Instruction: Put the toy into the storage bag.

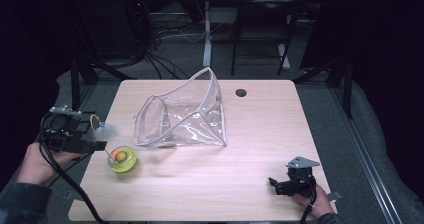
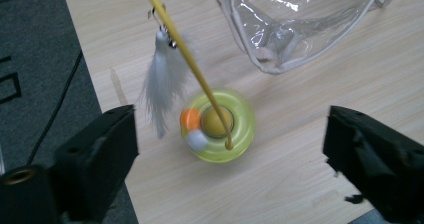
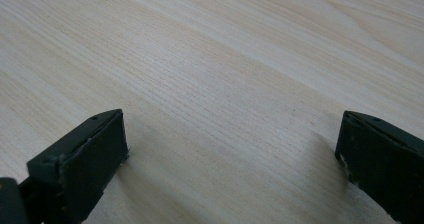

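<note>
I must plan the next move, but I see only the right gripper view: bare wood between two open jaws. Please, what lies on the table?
Observer: A clear plastic pouch stands open at the table's middle.
Operator: Anything else near it?
Observer: A yellow-green round toy sits by the pouch's left corner, with a yellow wand and a white feather rising from it.
Operator: Where is the left gripper?
Observer: The left gripper hovers at the table's left edge, jaws open, aimed at that toy.
</note>
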Available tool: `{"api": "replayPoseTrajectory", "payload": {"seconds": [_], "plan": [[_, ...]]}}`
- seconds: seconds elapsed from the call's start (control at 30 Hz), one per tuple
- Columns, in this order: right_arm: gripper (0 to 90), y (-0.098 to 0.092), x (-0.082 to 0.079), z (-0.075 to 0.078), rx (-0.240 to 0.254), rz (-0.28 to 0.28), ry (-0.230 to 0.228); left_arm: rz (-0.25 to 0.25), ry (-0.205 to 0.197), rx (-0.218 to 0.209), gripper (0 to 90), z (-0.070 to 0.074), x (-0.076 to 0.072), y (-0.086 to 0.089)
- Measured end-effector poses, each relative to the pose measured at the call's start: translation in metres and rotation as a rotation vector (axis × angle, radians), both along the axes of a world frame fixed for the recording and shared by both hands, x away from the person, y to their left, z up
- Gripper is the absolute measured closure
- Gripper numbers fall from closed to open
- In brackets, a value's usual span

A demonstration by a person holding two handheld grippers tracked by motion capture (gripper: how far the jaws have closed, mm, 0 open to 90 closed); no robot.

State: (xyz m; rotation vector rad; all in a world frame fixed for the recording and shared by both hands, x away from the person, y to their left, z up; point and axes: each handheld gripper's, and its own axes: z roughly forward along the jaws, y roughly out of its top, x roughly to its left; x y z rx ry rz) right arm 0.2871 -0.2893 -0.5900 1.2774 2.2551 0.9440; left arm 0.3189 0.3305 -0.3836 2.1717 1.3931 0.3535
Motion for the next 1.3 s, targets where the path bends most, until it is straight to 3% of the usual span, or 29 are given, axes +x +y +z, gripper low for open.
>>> {"api": "replayPoseTrajectory", "payload": {"seconds": [0.2,0.5,0.7,1.0,1.3], "plan": [[0.0,0.0,0.0,0.0,0.003,-0.002,-0.001,-0.039,0.038,0.018,38.3,0.009,0.012,-0.005],[0.0,0.0,0.0,0.0,0.001,0.001,0.0,-0.052,0.136,0.048,58.6,0.005,0.029,-0.007],[0.0,0.0,0.0,0.0,-0.004,0.006,0.004,-0.047,0.17,0.06,70.8,0.002,0.035,-0.006],[0.0,0.0,0.001,0.0,0.003,0.007,0.002,-0.058,0.184,0.066,87.1,0.0,0.04,-0.01],[0.0,-0.001,0.001,0.0,-0.003,0.012,0.002,-0.107,0.205,0.105,87.9,0.007,0.043,-0.018]]}}
